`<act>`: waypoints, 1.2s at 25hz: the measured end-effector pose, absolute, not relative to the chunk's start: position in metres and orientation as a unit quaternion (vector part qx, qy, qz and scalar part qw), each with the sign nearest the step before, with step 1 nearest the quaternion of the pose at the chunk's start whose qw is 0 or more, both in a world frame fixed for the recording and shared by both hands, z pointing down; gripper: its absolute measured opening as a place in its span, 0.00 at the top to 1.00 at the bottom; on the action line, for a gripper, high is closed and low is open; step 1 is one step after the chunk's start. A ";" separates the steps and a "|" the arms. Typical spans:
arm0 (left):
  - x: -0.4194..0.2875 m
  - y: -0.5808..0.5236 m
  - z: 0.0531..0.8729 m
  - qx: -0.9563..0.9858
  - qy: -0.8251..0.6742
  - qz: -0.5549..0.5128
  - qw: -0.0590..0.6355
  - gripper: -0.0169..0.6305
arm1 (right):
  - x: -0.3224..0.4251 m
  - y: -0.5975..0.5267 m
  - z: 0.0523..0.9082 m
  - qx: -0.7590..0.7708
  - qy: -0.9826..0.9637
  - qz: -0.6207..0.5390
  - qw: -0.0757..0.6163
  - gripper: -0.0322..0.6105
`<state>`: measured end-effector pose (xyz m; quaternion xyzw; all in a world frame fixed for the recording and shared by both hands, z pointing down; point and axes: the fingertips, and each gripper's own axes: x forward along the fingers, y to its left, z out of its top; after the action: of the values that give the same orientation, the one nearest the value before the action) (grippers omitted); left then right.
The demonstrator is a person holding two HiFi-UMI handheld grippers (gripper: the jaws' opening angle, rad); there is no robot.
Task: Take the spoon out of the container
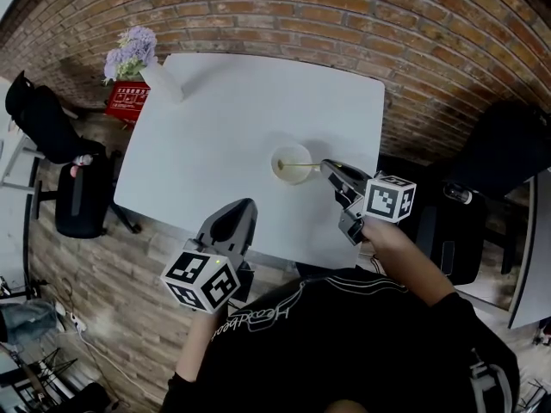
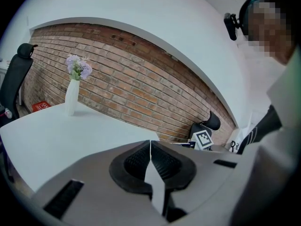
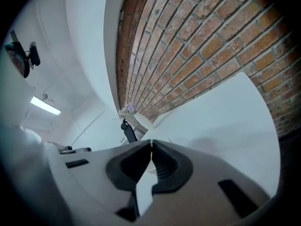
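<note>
Pinching, it seems, the spoon handle at the container: my right hand-held gripper, closed; left hand-held gripper closed, empty.

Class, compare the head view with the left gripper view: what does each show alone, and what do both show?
Head view only: the container holding the spoon, the right gripper shut on its handle, and the floor. Left gripper view only: the left gripper seen close, its jaws together, and the white ceiling. Both: the table, the flower vase, the brick wall, the right gripper's marker cube.
</note>
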<state>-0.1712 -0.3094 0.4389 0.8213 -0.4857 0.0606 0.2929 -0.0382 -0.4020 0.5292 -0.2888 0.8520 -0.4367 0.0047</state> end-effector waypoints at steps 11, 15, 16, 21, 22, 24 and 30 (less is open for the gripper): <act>-0.160 -0.274 0.416 0.834 -0.479 0.049 0.269 0.96 | -0.011 -0.368 0.466 -0.294 0.873 -0.386 0.056 0.95; -0.154 -0.259 0.406 0.840 -0.475 0.045 0.258 0.96 | -0.006 -0.345 0.437 -0.289 0.886 -0.354 0.077 0.95; -0.153 -0.256 0.404 0.842 -0.474 0.044 0.255 0.96 | -0.005 -0.339 0.429 -0.286 0.890 -0.345 0.081 0.95; -0.148 -0.241 0.389 0.850 -0.468 0.037 0.239 0.96 | -0.004 -0.308 0.390 -0.274 0.913 -0.288 0.087 0.95; -0.147 -0.238 0.386 0.852 -0.467 0.036 0.236 0.96 | -0.003 -0.302 0.384 -0.272 0.917 -0.278 0.088 0.95; -0.145 -0.233 0.381 0.854 -0.465 0.032 0.230 0.96 | -0.003 -0.291 0.372 -0.266 0.924 -0.260 0.092 0.95; -0.143 -0.220 0.368 0.861 -0.459 0.025 0.219 0.96 | -0.004 -0.266 0.357 -0.268 0.938 -0.207 0.080 0.95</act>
<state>-0.1434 -0.2198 0.3683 0.8607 -0.4590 0.0249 0.2187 -0.0039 -0.2661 0.3565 -0.2678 0.9376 -0.2070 0.0802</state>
